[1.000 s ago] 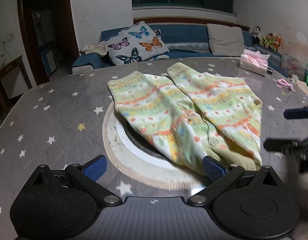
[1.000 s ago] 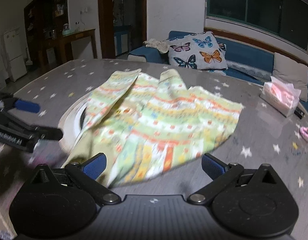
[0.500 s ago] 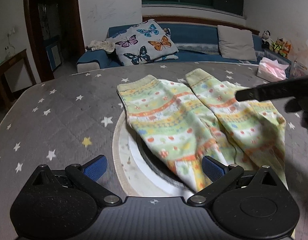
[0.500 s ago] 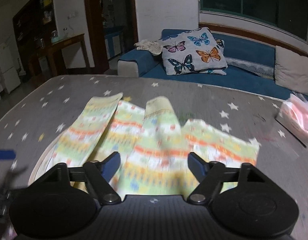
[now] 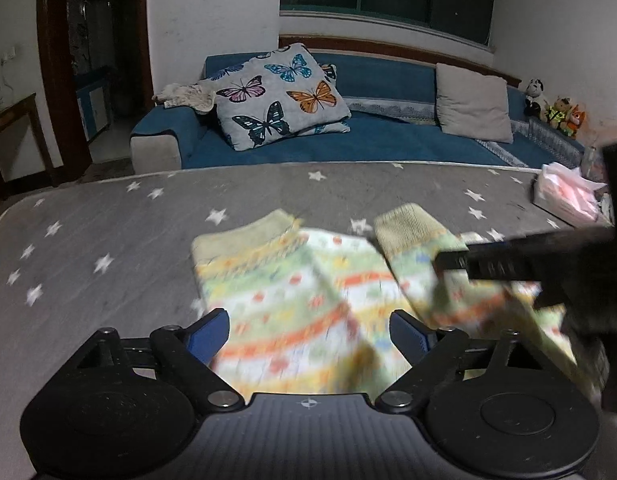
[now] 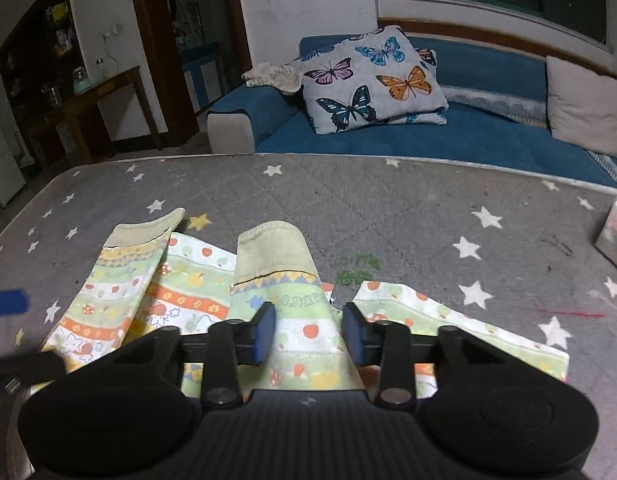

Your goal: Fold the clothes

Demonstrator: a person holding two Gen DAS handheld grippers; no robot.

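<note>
A small pair of pale green and yellow trousers (image 5: pixel 288 300) with orange stripes lies flat on the grey starred table cover (image 5: pixel 88 220), cuffs pointing away. My left gripper (image 5: pixel 310 330) hovers over the left leg, jaws wide and closing, cloth below them and nothing pinched. In the right wrist view my right gripper (image 6: pixel 308 332) is over the right leg (image 6: pixel 292 300), just short of its cuff (image 6: pixel 272 252). Its jaws are closing with the cloth bunching between the pads, a gap still showing. The right gripper's dark finger (image 5: pixel 508 264) crosses the left wrist view, blurred.
A pink tissue box (image 5: pixel 568 200) stands at the table's right edge. Beyond the far edge is a blue sofa (image 5: pixel 388 140) with a butterfly pillow (image 5: pixel 280 96). A green smear (image 6: pixel 360 268) marks the cover beside the right cuff.
Both grippers have travelled forward along the trousers toward the cuffs. The right jaws have narrowed from wide to a small gap around the right leg; the left jaws have narrowed a little.
</note>
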